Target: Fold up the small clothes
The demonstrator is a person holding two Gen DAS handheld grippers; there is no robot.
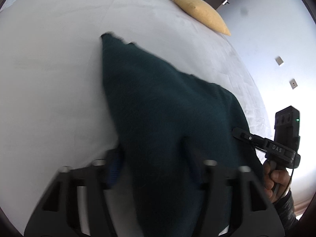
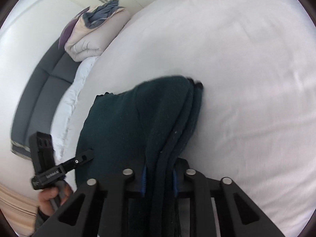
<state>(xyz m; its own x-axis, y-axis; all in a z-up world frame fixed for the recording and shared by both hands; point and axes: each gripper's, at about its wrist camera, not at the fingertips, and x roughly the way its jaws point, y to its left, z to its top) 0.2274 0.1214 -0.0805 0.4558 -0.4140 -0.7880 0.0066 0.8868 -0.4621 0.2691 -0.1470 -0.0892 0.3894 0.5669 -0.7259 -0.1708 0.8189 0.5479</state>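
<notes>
Two grippers are clamped on one dark green garment [image 1: 167, 106], which you hold lifted over the white bed [image 1: 49, 79]. Your left gripper [image 1: 158, 164] pinches the cloth at six o'clock of its view, blue pads pressed to the fabric. Your right gripper [image 2: 159, 179] is closed on several stacked layers at six o'clock of its own view, so at least one fold seems already made. The garment's far corner trails toward twelve o'clock, near or touching the sheet. A yellow pillow [image 1: 199, 11] lies at one o'clock, well apart. Judging from this, the fold is partway: the cloth is not yet laid flat and squared.
</notes>
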